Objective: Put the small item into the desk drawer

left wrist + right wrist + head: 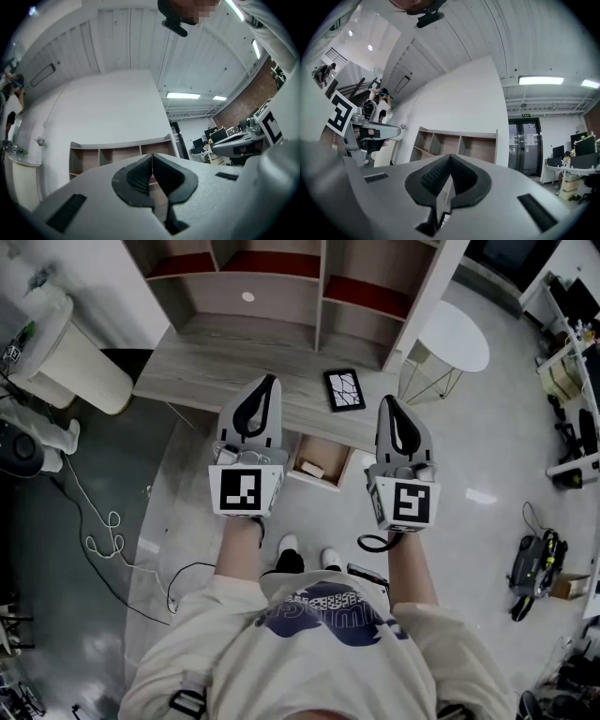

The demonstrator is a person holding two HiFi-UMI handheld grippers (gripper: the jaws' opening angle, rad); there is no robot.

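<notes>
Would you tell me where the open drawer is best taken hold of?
Take the drawer by the top edge of its front panel, from above on the person's side. It stands pulled out from the desk, that edge looks bare, and no handle shows; the small item lies further inside.

It was an office, with monitors (pixel 584 145) at the far right, strip ceiling lights (pixel 540 80), glass doors (pixel 524 145) and a shelved counter (pixel 234 367).
</notes>
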